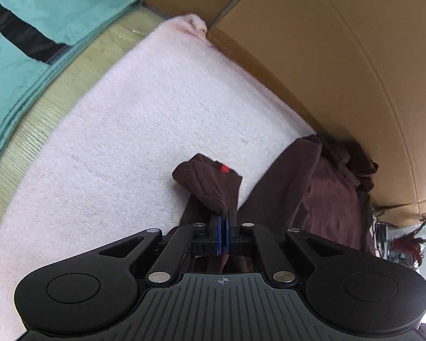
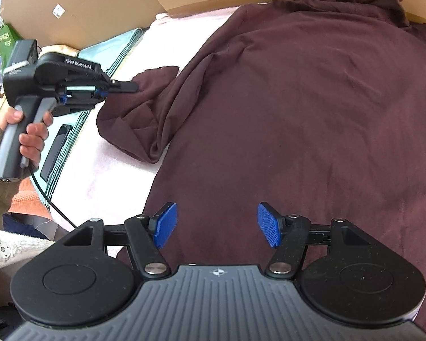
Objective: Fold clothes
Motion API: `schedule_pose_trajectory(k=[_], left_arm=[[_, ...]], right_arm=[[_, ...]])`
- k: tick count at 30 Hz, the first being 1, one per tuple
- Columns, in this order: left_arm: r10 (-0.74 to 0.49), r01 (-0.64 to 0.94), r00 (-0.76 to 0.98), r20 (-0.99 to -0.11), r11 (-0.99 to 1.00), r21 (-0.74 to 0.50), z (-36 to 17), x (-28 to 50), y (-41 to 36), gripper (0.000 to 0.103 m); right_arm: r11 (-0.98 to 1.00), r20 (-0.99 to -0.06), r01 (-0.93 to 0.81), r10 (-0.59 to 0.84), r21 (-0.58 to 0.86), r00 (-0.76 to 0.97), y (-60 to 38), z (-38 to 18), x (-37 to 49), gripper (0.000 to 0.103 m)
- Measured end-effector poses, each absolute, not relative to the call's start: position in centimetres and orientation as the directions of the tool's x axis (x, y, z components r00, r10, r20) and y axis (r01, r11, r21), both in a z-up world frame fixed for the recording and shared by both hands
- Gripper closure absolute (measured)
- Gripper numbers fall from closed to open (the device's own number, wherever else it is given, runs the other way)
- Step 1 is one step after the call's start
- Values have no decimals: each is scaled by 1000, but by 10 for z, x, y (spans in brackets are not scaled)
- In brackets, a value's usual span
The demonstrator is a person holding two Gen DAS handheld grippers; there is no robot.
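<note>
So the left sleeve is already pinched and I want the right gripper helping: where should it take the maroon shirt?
Probably the bottom hem just under the open right gripper, coming straight down. The maroon shirt lies flat there, so its edge is the easiest fold of cloth to pinch.

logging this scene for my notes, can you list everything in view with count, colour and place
sweatshirt: one, maroon, spread over the blanket, sleeve bunched at its left
blanket: one, pale pink fleece, under the sweatshirt
cloth: one, teal with a black band, folded beside the blanket
cardboard boxes: several, brown, along the far edge
phone-like slab: one, black, on the teal cloth
left claw: black with blue pads, shut on the sleeve
right claw: black with blue pads, open above the sweatshirt's body
hand: one, gripping the left claw's handle
</note>
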State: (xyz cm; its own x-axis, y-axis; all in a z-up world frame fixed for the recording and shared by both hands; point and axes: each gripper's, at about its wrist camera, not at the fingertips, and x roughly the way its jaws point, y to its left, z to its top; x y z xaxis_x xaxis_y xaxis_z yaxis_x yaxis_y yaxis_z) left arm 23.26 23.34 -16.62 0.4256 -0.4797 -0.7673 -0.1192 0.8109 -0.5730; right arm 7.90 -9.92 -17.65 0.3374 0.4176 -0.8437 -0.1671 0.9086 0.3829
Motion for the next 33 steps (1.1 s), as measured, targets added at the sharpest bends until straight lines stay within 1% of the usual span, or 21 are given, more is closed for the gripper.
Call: schedule_pose_trajectory(k=[3,9,15,18,20,21,23,24,25,27,28,29,31,32,33], left_arm=[[-446,-131,486,-752,813,-567,-147,219,242,103],[-307,-208,621,-721,822,-530,-110,172,272,103],[-149,-332,670,-727,816,-474,-95,109,285,103],[-18,-441,679,-734,789,-428,-98,77,284,102],[112,-518,665,-738,782,-348,-103,58,278,102],[154,-542,654,-741,778,-316,-107,50,275,95],[173,-558,620,-765,783,-276,-116,39,268,94],[148,-556,601,-785,783,-278,-123,36,265,88],[123,-554,581,-804,784,-281,-130,33,262,87],[73,-546,552,-831,785,-294,-140,28,258,77],[47,-534,546,-837,789,-304,-142,26,256,75],[23,-521,540,-841,794,-313,-144,23,253,70],[-6,-486,550,-835,811,-326,-142,16,246,41],[-19,-465,559,-829,820,-332,-139,13,243,37],[-28,-449,571,-820,826,-341,-134,10,241,36]], right_arm=[[903,-842,-187,428,386,328,-95,-177,79,35],[893,-837,-221,446,392,316,-92,-178,79,35],[876,-833,-268,471,402,291,-88,-180,83,35],[863,-830,-305,485,404,274,-85,-180,83,35],[854,-829,-330,494,404,264,-81,-180,83,35],[849,-828,-341,498,404,259,-80,-179,83,35],[839,-826,-365,505,404,248,-77,-179,84,35],[834,-826,-378,508,402,243,-76,-178,83,35],[829,-826,-391,511,400,237,-75,-178,83,35],[820,-827,-412,514,396,229,-74,-177,82,35],[817,-827,-420,515,395,225,-73,-177,81,35],[814,-827,-428,516,393,222,-73,-176,81,35],[806,-826,-442,522,395,214,-72,-176,81,34],[801,-826,-450,524,394,209,-72,-176,81,34],[797,-826,-461,525,391,207,-71,-175,81,34]])
